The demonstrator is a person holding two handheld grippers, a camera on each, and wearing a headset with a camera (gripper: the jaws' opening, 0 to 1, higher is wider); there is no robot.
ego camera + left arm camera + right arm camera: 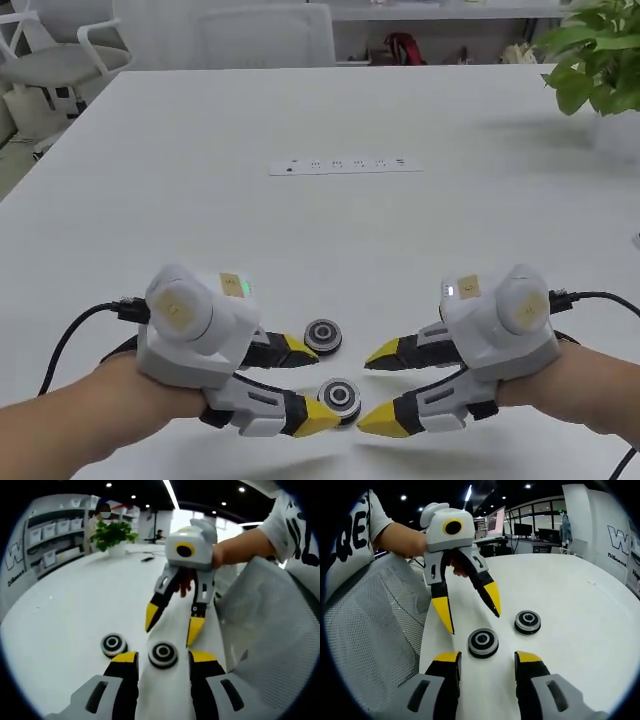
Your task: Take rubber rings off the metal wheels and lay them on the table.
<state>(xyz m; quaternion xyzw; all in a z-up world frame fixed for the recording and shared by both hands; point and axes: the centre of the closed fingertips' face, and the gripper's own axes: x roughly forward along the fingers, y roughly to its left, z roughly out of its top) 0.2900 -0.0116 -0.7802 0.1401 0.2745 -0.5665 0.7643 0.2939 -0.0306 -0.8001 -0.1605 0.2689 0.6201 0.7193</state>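
Bench: white table (200, 180). Two small round metal wheels lie flat near its near edge, each with its black rubber ring on.

Positions: the near wheel (339, 396) sits between the yellow tips of both grippers. The far wheel (322, 336) lies just beyond it, apart, beside the far jaw of the left gripper (312, 382).

Claws: left gripper jaws spread, nothing held, near wheel between them untouched. The right gripper (370, 388) has jaws likewise spread and empty, facing the left one tip to tip. Nothing stands between the tips and the near wheel.

Surroundings:
- flat white power strip (345, 165) mid-table, well apart
- green leafy plant (595, 55) far right
- white chairs (60, 50) far left
- black cables (70, 335) at both grippers
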